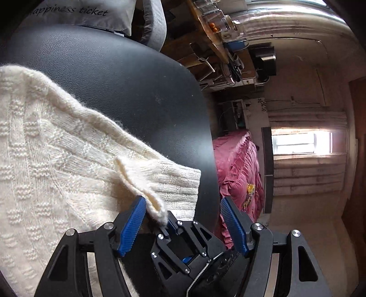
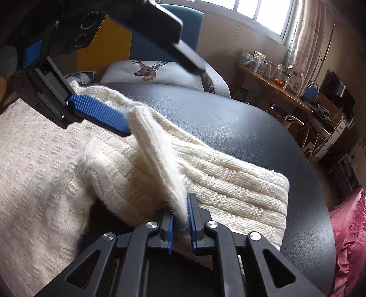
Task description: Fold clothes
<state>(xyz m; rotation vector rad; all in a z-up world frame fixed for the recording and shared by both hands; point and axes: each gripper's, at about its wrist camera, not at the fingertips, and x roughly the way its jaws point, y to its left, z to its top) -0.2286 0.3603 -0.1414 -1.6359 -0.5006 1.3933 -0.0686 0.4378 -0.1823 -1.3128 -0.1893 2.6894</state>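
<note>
A cream knitted sweater (image 1: pixel 45 160) lies on a round black table (image 1: pixel 137 91). It also shows in the right wrist view (image 2: pixel 45 171), with a ribbed sleeve cuff (image 2: pixel 240 194) lying flat toward the table's edge. My right gripper (image 2: pixel 181 219) is shut on a raised fold of the sweater's ribbed hem (image 2: pixel 155 146). My left gripper (image 1: pixel 183 205) is open, its blue pads (image 1: pixel 133 226) either side of the same fold's end. The left gripper's pad (image 2: pixel 100 113) also shows in the right wrist view, beside the fold's top.
A grey cushion (image 1: pixel 96 13) and a deer-print cushion (image 2: pixel 148 70) sit on a sofa behind the table. A wooden desk (image 2: pixel 286 91) with jars and clutter stands at the right. A pink bedspread (image 1: pixel 238 171) lies beyond the table's edge.
</note>
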